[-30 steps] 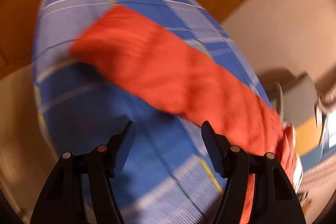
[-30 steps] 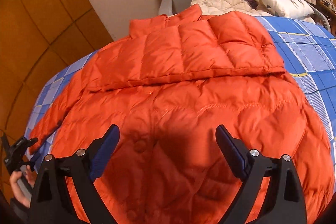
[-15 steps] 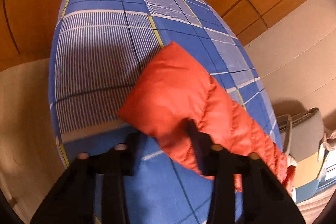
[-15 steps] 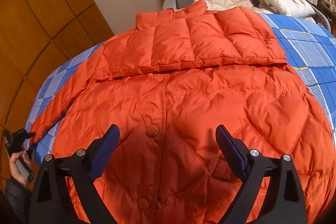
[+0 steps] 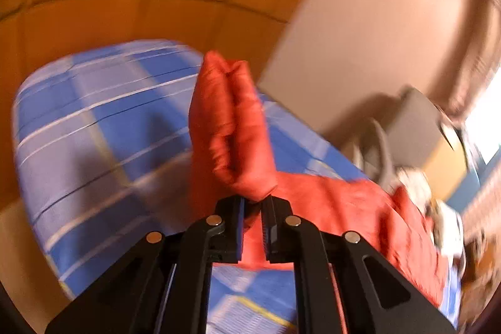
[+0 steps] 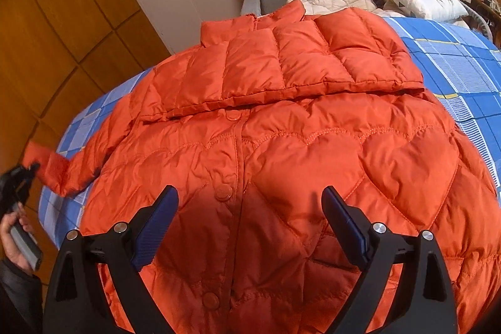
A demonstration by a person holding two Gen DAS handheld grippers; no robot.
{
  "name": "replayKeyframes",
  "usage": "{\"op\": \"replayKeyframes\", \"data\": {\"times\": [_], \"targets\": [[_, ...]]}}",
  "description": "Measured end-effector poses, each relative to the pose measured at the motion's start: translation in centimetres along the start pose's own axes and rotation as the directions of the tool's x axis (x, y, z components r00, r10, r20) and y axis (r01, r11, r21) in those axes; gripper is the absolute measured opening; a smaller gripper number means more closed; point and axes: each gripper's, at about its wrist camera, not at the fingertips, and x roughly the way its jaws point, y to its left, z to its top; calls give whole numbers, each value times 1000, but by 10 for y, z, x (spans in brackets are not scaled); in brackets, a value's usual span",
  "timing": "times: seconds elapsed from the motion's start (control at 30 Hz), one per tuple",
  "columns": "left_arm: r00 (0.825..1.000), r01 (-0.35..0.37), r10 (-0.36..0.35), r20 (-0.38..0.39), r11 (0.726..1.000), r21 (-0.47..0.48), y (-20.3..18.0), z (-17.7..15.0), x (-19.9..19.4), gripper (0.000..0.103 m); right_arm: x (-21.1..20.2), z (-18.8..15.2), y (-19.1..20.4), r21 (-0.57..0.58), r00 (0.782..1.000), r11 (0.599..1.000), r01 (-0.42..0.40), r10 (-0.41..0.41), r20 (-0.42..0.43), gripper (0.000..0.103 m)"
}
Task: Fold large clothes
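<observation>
Your left wrist camera sits low and close at the bed's corner, facing along the orange jacket's sleeve toward the wall. Your right wrist camera looks down from close above the jacket, facing the headboard edge. Both views share that sleeve.

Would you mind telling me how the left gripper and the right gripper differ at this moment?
The left gripper is shut on the sleeve of the orange jacket; the right gripper is open and holds nothing. The left gripper sits off the bed's edge at the sleeve's end; the right gripper hangs over the jacket's buttoned front. Both are black with blue pads.
</observation>
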Motion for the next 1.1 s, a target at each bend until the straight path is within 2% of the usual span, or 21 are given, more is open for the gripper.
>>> {"op": "replayKeyframes", "data": {"times": [0.17, 0.3, 0.5, 0.63, 0.73, 0.8, 0.87, 1.0, 1.1], "targets": [[996, 86, -80, -42, 981, 174, -71, -24, 8, 8, -4, 0, -9, 17, 1000, 1000, -2, 2, 9, 92], [988, 143, -119, -97, 944, 297, -122, -52, 19, 8, -7, 2, -18, 34, 1000, 999, -4, 3, 16, 92], [974, 194, -124, -188, 885, 423, -165, -95, 34, 8, -6, 5, -29, 61, 1000, 998, -21, 21, 11, 92], [964, 219, -114, -240, 851, 477, -179, -118, 43, 12, -3, 12, -28, 65, 999, 996, -53, 53, 6, 92], [958, 229, -110, -263, 845, 483, -182, -126, 45, 20, 2, 21, -21, 72, 993, 991, -116, 116, -8, 92], [952, 252, -131, -276, 848, 466, -181, -128, 44, 29, 8, 29, -15, 85, 984, 981, -174, 176, -19, 92], [948, 266, -148, -281, 853, 448, -178, -128, 43, 47, 16, 37, -6, 95, 973, 970, -224, 228, -36, 89], [948, 273, -166, -272, 861, 428, -171, -126, 38, 51, 45, 50, 23, 97, 942, 946, -310, 320, -98, 83], [948, 276, -174, -266, 867, 416, -164, -120, 37, 52, 67, 57, 48, 86, 924, 936, -343, 352, -149, 77]]}}
